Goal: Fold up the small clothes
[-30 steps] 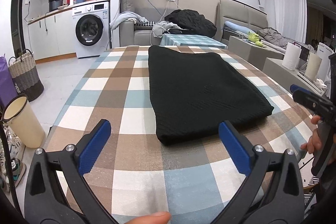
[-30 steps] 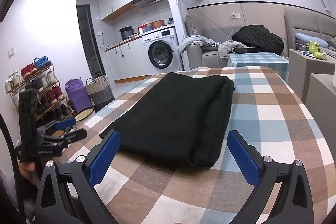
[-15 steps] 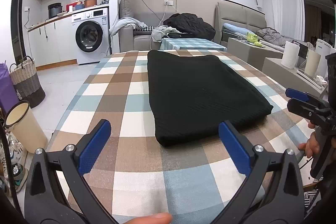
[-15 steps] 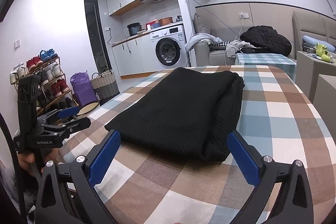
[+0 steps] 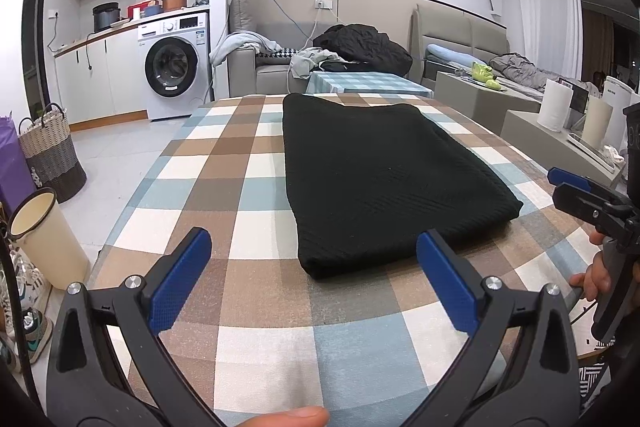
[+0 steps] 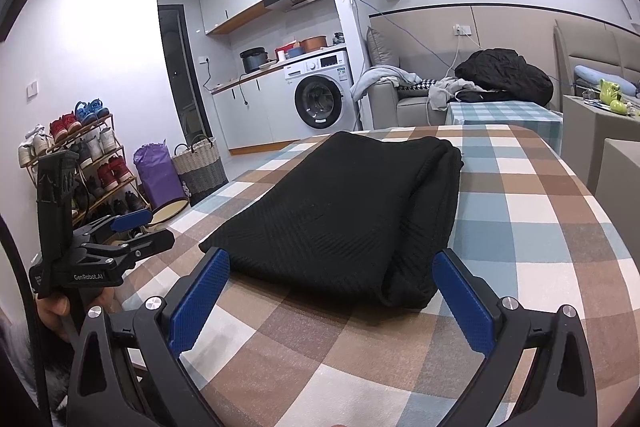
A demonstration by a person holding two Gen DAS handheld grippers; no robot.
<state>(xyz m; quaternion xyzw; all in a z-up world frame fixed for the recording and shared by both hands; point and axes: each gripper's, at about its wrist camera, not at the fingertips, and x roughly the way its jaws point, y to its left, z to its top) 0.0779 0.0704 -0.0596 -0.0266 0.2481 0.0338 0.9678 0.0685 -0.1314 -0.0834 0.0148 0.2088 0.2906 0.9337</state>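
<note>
**A:** On the checked tablecloth (image 5: 248, 187), what's sitting there?

**B:** 1 black knit garment (image 5: 384, 183), already folded into a long rectangle. It lies flat along the middle of the table, with the thick folded edge on the right side in the right wrist view. Nothing is touching it.

**A:** And the grippers?

**B:** Both have their blue pads spread wide and hold nothing. The left gripper (image 5: 314, 277) hovers at the near edge of the table, just short of the garment's near left corner. The right gripper (image 6: 330, 301) hangs at the near right corner, its pads straddling that end but apart from the cloth as far as I can tell. You can see each one from the other's camera too, held by a hand at the table's side.

**A:** Background stuff?

**B:** Washing machine (image 5: 174, 65) against the far wall, grey sofa piled with clothes, shoe rack (image 6: 80, 163) on the left, woven basket (image 5: 52, 151) and a cream bucket (image 5: 46, 237) on the floor.
</note>
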